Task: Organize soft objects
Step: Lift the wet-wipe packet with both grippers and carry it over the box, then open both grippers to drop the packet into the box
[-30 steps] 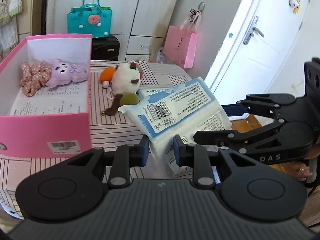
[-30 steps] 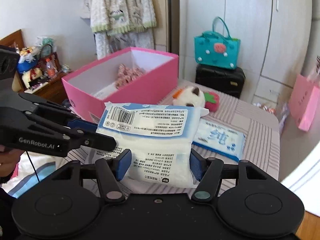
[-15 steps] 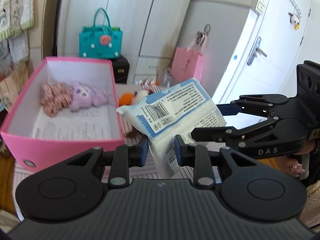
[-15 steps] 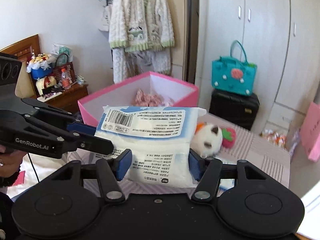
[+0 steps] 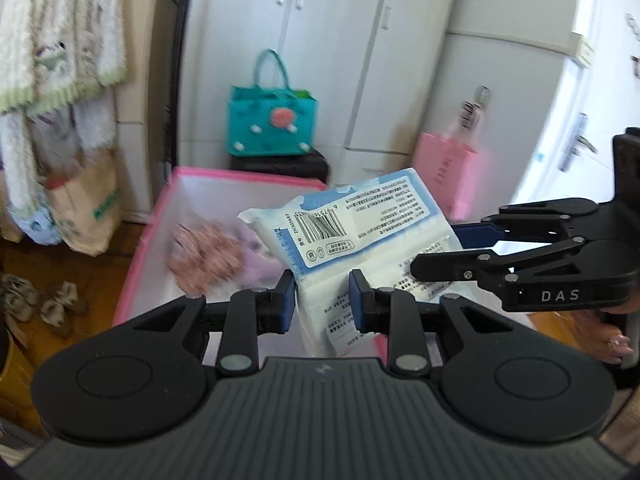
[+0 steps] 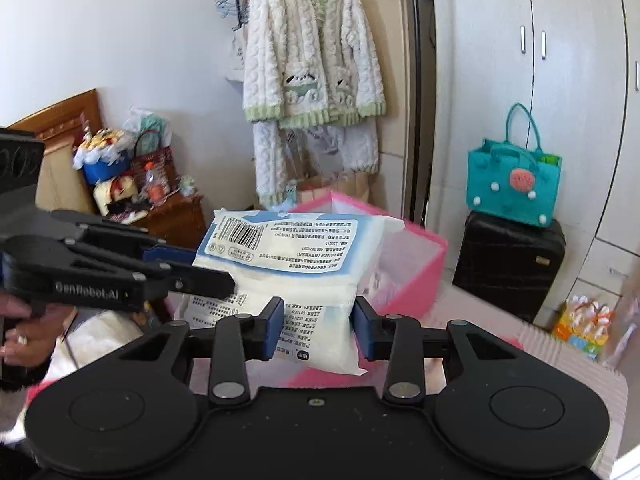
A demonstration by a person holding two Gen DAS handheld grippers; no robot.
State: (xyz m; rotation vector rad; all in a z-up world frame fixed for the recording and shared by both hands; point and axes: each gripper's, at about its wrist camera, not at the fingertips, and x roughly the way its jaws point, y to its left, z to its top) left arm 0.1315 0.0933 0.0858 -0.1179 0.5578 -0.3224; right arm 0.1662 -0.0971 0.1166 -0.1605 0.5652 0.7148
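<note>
Ahead of and below both tongs the pink box (image 5: 148, 232) stands open-topped. Inside it, a floral bundle (image 5: 206, 256) fills the far part left of the left tongs (image 5: 322, 300); its near floor is bare. The pack (image 6: 304, 264) spans both tongs, filling the gap between them. Beyond the right tongs (image 6: 316, 328), the suitcase (image 6: 508, 268) blocks the far right.

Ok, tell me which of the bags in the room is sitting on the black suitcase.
The teal handbag with the pink pompom stands on the black suitcase. The pink bag hangs by the door, and the paper bag sits on the floor.
</note>
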